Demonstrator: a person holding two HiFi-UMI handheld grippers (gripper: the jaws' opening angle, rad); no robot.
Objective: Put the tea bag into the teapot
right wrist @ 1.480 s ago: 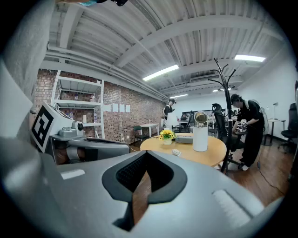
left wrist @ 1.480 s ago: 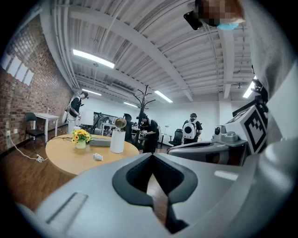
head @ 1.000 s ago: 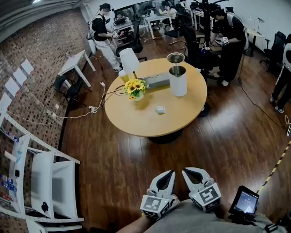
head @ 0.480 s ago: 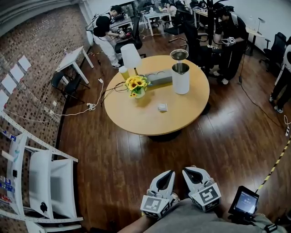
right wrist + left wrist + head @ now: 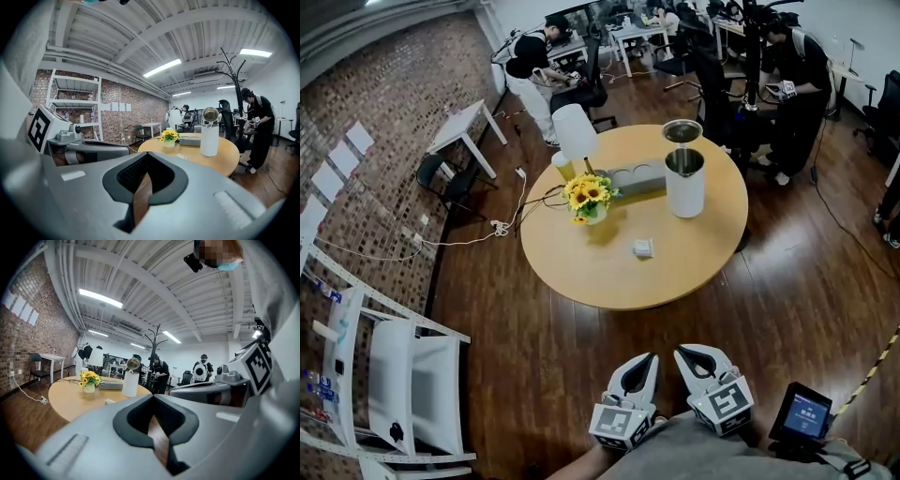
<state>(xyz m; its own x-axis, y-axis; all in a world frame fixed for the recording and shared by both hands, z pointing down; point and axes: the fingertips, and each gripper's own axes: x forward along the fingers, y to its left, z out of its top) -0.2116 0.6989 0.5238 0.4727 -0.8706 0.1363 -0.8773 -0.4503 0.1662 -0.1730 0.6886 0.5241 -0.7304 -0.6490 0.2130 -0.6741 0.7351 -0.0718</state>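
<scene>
Barely off the mark here: no pick-up yet, with the tea bag (image 5: 643,247) flat on the round table (image 5: 591,272), near the white teapot (image 5: 685,187) with its lid flipped open, well apart from both grippers. Over to the left gripper (image 5: 650,359) and right gripper (image 5: 683,355): tucked low by the body, side by side, jaws pressed together on nothing, touching nothing. Left to do, by the look of it: reach the table, pinch the bag, drop it into the open top.
</scene>
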